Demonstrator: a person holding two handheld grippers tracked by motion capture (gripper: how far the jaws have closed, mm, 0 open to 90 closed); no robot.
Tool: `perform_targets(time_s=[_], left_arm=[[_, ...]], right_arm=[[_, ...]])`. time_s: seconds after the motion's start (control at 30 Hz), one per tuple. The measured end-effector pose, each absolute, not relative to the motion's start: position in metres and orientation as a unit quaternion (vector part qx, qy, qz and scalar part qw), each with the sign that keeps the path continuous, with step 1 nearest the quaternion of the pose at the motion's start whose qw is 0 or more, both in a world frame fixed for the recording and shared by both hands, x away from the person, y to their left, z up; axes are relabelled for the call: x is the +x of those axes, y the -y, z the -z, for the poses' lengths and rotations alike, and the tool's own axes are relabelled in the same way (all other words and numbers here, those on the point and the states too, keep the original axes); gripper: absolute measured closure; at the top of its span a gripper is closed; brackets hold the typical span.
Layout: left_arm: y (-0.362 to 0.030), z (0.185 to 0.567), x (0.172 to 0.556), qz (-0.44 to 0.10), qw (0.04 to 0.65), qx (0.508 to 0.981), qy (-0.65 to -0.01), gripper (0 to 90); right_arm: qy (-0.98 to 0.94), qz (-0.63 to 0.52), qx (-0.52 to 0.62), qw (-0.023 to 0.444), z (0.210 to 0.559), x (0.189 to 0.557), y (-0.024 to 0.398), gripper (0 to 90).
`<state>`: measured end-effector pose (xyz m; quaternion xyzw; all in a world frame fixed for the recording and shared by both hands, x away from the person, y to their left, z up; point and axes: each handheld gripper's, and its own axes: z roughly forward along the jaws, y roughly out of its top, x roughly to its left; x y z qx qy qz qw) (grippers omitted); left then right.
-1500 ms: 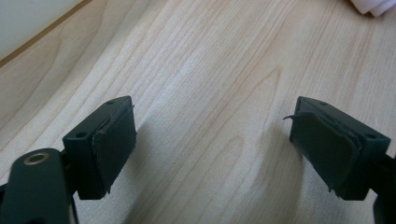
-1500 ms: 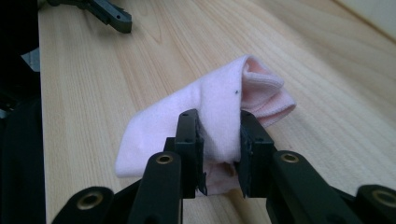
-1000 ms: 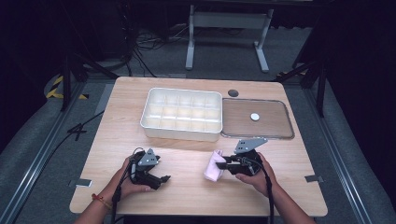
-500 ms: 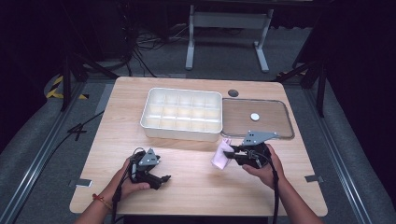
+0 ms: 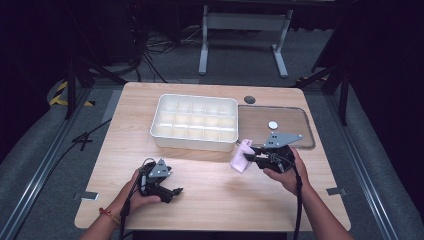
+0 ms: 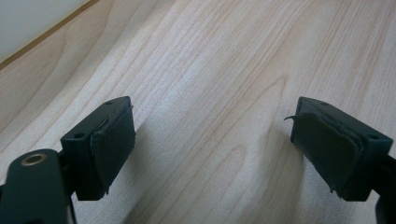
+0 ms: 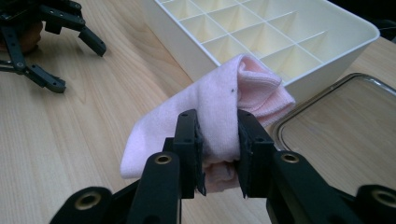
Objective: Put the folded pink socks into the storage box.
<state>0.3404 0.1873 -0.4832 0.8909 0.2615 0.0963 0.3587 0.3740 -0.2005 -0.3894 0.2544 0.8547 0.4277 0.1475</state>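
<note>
Pale wooden desk on grey carpet, dark room; right claw pinches pink cloth at four o'clock; left claw spread.

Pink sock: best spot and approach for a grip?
Grip the pink sock across its folded middle, where the right tool already pinches it: the layers bunch into a narrow band there. Come in level from the sock's side away from the white divided box, whose wall stands close behind.
</note>
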Motion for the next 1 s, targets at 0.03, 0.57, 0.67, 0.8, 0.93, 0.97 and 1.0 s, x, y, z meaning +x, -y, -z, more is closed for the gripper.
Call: perform_targets(time_s=[0.03,0.57,0.67,0.8,0.93,0.97,1.0], left_arm=[[-0.187,0.483,0.34,-0.096,0.359,0.891,-0.261,13.8],[-0.187,0.483,0.34,-0.097,0.358,0.891,-0.262,13.8],[-0.187,0.483,0.341,-0.097,0.358,0.891,-0.262,13.7],[-0.187,0.483,0.341,-0.097,0.359,0.891,-0.262,13.7],[-0.187,0.483,0.341,-0.097,0.359,0.891,-0.262,13.7],[-0.187,0.483,0.341,-0.097,0.359,0.891,-0.261,13.7],[-0.187,0.483,0.341,-0.097,0.359,0.891,-0.262,13.7]], right_arm=[[-0.853,-0.429,0.255,0.151,0.386,0.376,0.202,72.7],[-0.849,-0.427,0.249,0.187,0.354,0.389,0.202,72.3],[-0.849,-0.427,0.245,0.193,0.349,0.392,0.201,72.3],[-0.849,-0.425,0.243,0.197,0.346,0.395,0.2,72.3],[-0.85,-0.422,0.243,0.201,0.343,0.399,0.196,72.3],[-0.85,-0.423,0.241,0.201,0.342,0.4,0.195,72.3],[-0.85,-0.423,0.242,0.201,0.342,0.401,0.194,72.3]])
